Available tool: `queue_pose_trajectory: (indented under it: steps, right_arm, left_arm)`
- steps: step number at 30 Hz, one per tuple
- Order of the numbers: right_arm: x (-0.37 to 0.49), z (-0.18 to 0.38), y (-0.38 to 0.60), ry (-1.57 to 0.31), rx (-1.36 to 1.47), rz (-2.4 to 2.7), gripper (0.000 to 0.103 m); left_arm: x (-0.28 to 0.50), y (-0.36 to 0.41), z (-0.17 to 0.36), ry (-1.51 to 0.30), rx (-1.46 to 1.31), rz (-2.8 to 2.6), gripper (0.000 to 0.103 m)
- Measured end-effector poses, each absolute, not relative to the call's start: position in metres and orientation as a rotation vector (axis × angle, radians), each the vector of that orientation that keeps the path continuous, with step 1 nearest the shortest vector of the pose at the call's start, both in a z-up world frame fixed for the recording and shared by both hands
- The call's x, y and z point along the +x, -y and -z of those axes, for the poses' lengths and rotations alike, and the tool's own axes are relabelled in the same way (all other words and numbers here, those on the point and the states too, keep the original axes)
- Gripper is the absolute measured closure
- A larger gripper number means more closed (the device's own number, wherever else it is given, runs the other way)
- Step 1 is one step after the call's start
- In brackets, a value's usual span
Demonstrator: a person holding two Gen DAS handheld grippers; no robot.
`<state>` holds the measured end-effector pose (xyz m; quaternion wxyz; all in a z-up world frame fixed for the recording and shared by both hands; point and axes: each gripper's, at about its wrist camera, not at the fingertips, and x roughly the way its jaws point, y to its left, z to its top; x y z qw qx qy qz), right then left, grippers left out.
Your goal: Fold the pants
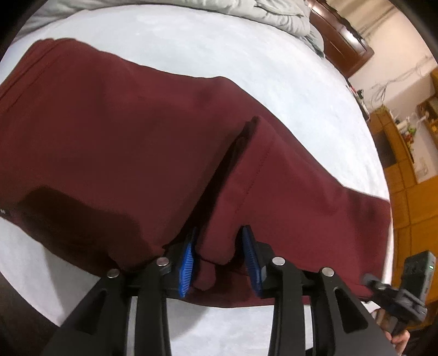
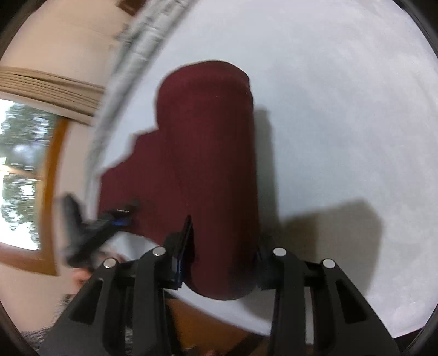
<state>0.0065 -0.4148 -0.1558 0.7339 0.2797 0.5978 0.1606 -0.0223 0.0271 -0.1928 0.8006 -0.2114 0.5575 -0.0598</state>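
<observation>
The dark red pants [image 1: 123, 131] lie spread across the pale bed sheet [image 1: 191, 49], waistband at the far left. My left gripper [image 1: 219, 260] has its blue pads [image 1: 186, 263] standing apart, with a fold of the pants' near edge between them. My right gripper [image 2: 221, 246] straddles a raised fold of the pants [image 2: 208, 153]; the cloth fills the space between the jaws and hides the pads. The left gripper [image 2: 120, 215] also shows in the right wrist view, at the left edge of the cloth. The right gripper [image 1: 383, 287] shows at the lower right of the left wrist view.
A grey duvet [image 1: 273, 11] is bunched at the far end of the bed. A wooden headboard [image 1: 339, 41] and wooden shelves [image 1: 405, 164] stand to the right. A window [image 2: 22, 164] is at the left of the right wrist view. The bed's edge [image 2: 219, 315] is close below.
</observation>
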Motion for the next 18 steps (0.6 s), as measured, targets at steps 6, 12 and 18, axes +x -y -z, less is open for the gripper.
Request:
queue_pose_trajectory:
  steps: [6,12,18]
  right_arm:
    - [0.006,0.157,0.422,-1.319,0.643,-0.331,0.047]
    - [0.006,0.096,0.426,-1.179,0.494,-0.314,0.047]
    - [0.038,0.086,0.391,-1.164,0.437,-0.411,0.047]
  left_arm:
    - [-0.024,-0.031,0.180,-1.202,-0.441,0.131,0.059]
    - [-0.028,-0.026,0.124,-1.054,-0.414,0.153,0.051]
    - [0.001,0.027,0.124,-1.097,-0.410,0.321,0.047]
